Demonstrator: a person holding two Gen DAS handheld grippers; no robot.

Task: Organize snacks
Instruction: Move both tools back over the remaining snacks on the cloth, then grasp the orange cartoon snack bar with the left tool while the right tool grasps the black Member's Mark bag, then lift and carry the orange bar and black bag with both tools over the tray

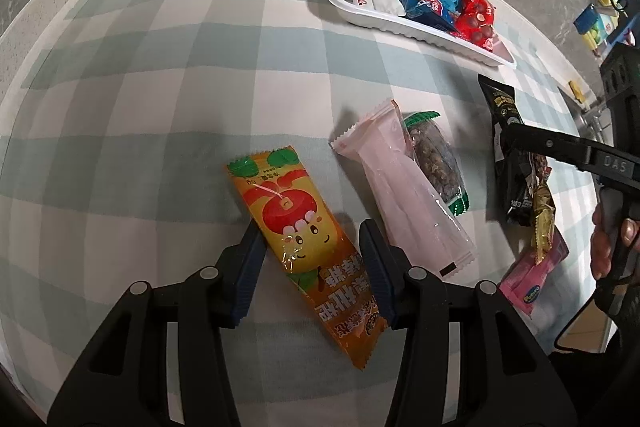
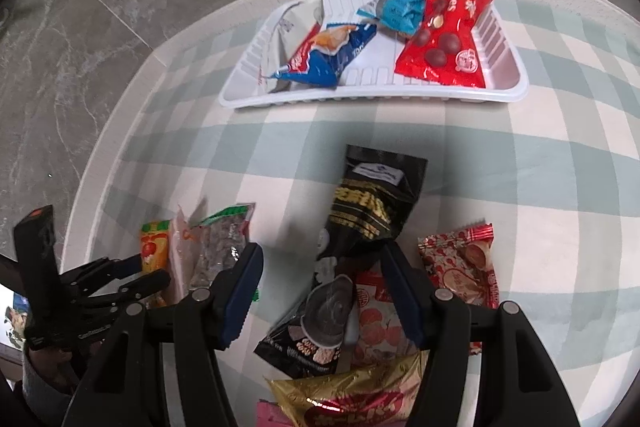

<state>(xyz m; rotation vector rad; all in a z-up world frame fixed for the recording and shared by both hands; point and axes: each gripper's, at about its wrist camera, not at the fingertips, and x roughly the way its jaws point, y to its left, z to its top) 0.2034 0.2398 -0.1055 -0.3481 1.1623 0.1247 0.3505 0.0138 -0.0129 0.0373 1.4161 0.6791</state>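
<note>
While the left gripper is spread wide around an orange candy packet lying on the tabletop, the right gripper is spread wide too, with a black snack bag between its fingers. Far ahead of both sits a white tray with snacks inside.

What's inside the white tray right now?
The white tray holds a red chocolate-ball packet, a blue packet, a light-blue wrapper and a whitish packet. They overlap, so anything beneath them is hidden.
</note>
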